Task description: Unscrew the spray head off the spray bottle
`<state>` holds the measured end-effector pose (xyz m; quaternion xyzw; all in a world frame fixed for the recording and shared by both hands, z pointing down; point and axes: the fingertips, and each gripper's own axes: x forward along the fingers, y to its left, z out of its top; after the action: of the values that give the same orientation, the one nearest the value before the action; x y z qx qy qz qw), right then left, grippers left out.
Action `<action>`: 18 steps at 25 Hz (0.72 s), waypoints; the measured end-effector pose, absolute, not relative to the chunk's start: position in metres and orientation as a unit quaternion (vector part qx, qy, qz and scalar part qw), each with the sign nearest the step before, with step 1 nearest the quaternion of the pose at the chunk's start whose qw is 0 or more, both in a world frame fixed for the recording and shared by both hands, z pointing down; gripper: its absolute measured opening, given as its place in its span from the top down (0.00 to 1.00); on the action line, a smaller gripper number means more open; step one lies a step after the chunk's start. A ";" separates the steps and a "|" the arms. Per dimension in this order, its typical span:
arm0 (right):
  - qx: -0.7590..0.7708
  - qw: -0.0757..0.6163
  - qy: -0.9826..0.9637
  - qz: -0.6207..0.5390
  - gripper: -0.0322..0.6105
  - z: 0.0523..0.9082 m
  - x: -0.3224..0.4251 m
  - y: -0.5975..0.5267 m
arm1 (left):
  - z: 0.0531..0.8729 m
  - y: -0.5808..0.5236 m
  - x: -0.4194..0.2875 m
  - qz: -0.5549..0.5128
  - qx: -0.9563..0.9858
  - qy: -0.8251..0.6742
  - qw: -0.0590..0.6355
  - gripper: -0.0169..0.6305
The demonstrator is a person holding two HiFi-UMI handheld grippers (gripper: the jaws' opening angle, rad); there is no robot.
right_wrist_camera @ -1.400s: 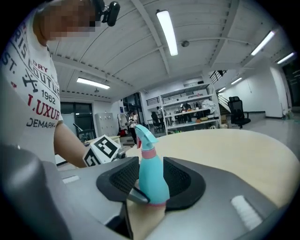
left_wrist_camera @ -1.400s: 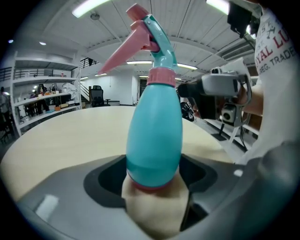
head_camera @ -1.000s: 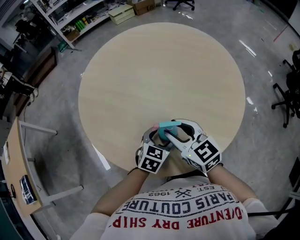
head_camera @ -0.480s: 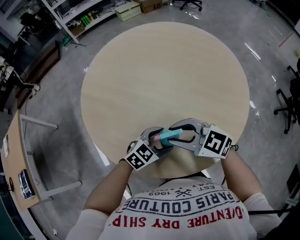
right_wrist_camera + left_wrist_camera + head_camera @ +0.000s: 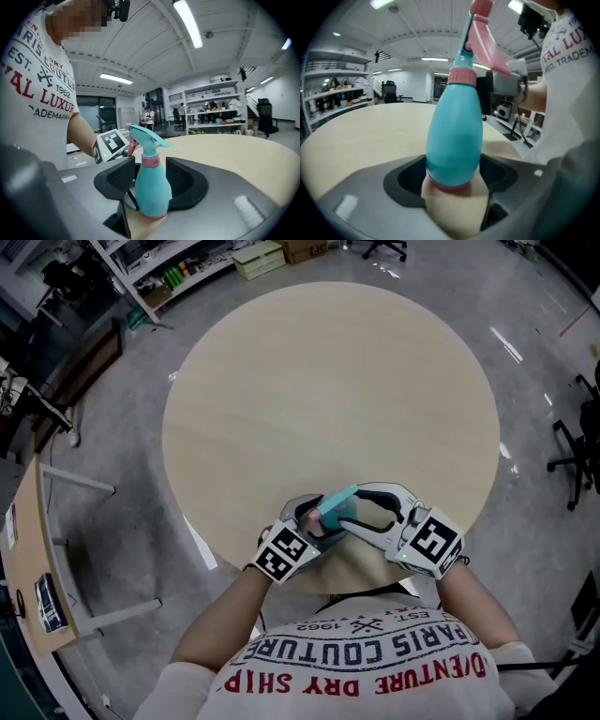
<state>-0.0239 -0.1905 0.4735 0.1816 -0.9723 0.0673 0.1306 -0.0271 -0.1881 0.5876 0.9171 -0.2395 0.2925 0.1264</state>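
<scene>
The bottle [image 5: 454, 140] looks like light, smooth plastic, and I'd expect its rounded body to be slick and to give a little under a squeeze. I'd keep the body held firm and turn at the pink collar [image 5: 462, 76] under the head [image 5: 480, 37], not by the thin trigger. My left gripper [image 5: 454, 180] has its jaws clamped on the lower body. My right gripper [image 5: 151, 187] is opening its jaws, with the bottle between them. Everything is at the near edge of the surface [image 5: 328, 381].

- One spray bottle [image 5: 152, 187] is showing, carrying one spray head [image 5: 144, 136].
- Two are working: left hand-held gripper [image 5: 309, 519]; right hand-held gripper [image 5: 361, 512], jaws opening, bottle between.
- One desk [image 5: 328, 381] is standing.
</scene>
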 end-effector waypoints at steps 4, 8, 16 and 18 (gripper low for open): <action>0.258 0.106 -0.958 0.064 0.68 0.472 -0.022 -0.193 | 0.588 -0.192 -0.031 0.293 0.890 -0.320 0.141 0.43; 0.269 0.116 -0.955 0.051 0.68 0.473 -0.037 -0.194 | 0.589 -0.196 -0.035 0.292 0.868 -0.371 0.150 0.43; 0.245 0.125 -0.961 0.031 0.72 0.476 -0.042 -0.188 | 0.588 -0.186 -0.037 0.268 0.867 -0.391 0.151 0.43; 0.204 0.129 -0.970 0.027 0.74 0.475 -0.041 -0.184 | 0.587 -0.182 -0.037 0.272 0.880 -0.363 0.138 0.43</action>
<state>-0.0410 -0.1838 0.4746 0.2043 -0.9699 0.0273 0.1295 -0.0367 -0.1820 0.5871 0.8802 -0.3634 0.2723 0.1378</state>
